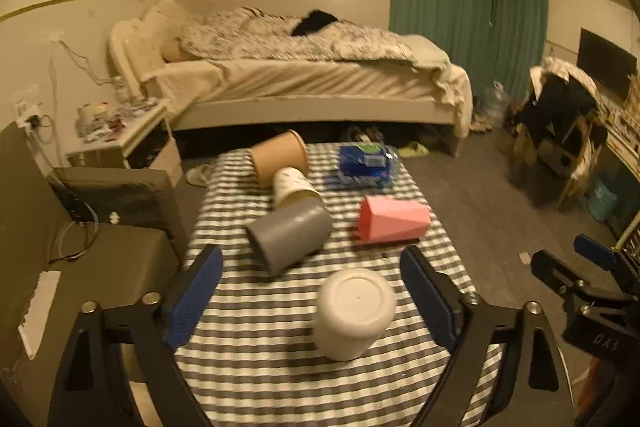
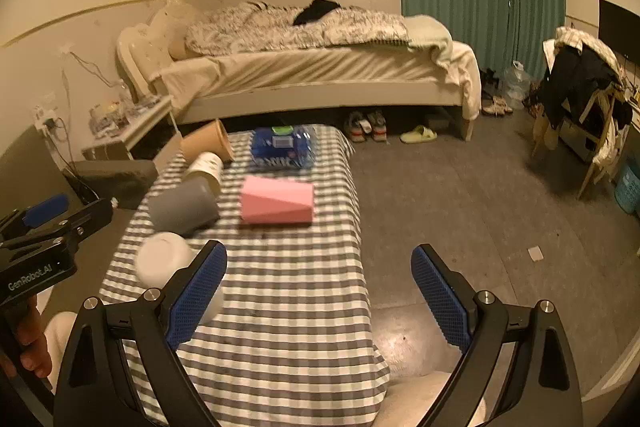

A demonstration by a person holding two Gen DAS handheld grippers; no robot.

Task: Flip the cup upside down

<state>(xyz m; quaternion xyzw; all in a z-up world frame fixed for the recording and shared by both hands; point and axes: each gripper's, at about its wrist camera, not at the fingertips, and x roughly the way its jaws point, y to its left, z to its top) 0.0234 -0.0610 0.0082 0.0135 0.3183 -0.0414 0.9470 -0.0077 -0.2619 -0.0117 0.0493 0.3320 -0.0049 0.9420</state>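
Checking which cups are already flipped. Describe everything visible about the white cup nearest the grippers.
The white cup looks like smooth, matte plastic. It stands upside down, its flat round base facing up with a tiny dot at the centre, its rim down on the checked tablecloth. It sits nearest the table's front, apart from the other cups, between the open fingers of the left gripper, which do not touch it.
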